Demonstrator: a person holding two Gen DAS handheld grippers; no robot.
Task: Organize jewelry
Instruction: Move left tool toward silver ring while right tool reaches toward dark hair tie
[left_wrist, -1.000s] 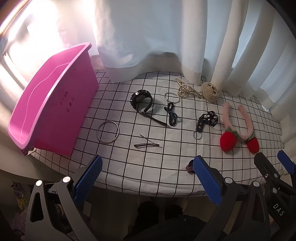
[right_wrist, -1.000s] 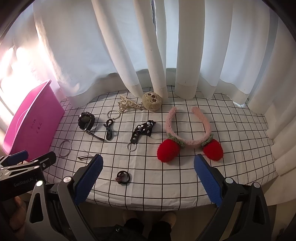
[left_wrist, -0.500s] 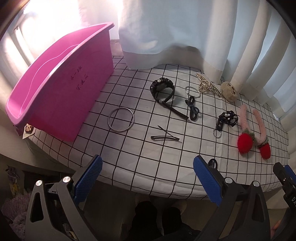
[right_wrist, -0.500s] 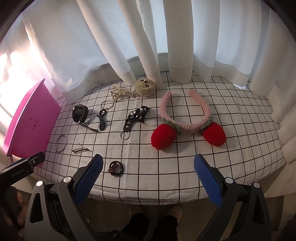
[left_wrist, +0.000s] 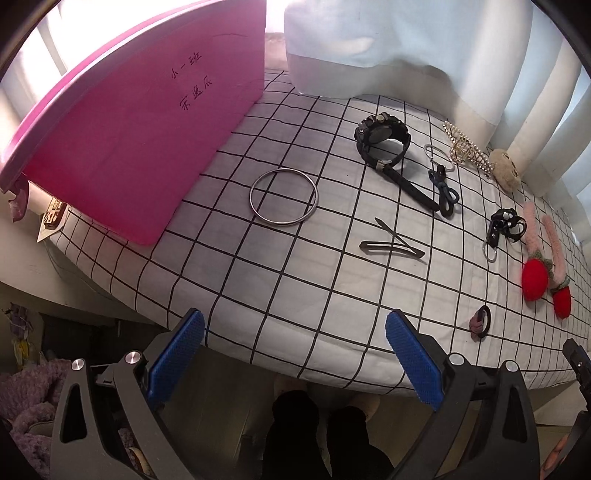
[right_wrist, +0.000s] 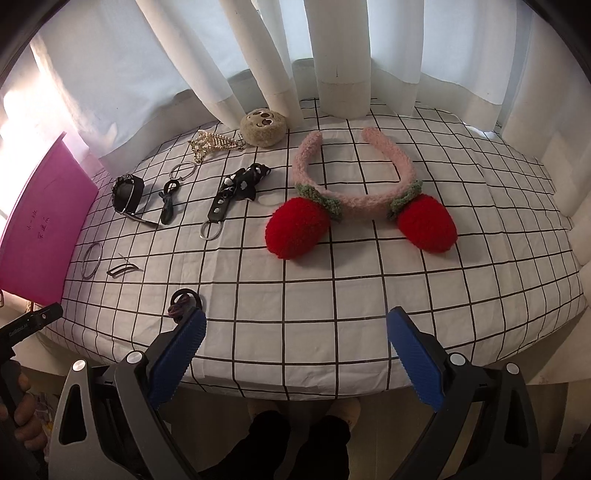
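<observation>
Jewelry lies spread over a checked tablecloth (left_wrist: 280, 295). A silver bangle (left_wrist: 283, 196) rests close to the pink bin (left_wrist: 140, 147), with black hair clips (left_wrist: 392, 248) to its right. Farther back are a black watch (left_wrist: 382, 133), a gold chain piece (left_wrist: 461, 149) and a dark bow (left_wrist: 445, 192). A pink headband with red strawberries (right_wrist: 354, 199) lies mid-table in the right wrist view, left of it a black keyring strap (right_wrist: 236, 192). My left gripper (left_wrist: 295, 354) stands open at the table's front edge, below the clips. My right gripper (right_wrist: 295, 350) is open, a hair tie (right_wrist: 183, 301) by its left finger.
White curtains (right_wrist: 340, 55) hang along the table's back edge. A beige plush ball (right_wrist: 263, 127) sits against them. The pink bin stands at the table's left end, tall-sided. Dark-clothed legs (left_wrist: 317, 435) show below the table's front edge.
My left gripper has moved left and closer to the table, so the bin and bangle loom larger. The right gripper has drifted forward toward the headband. Both stay open.
</observation>
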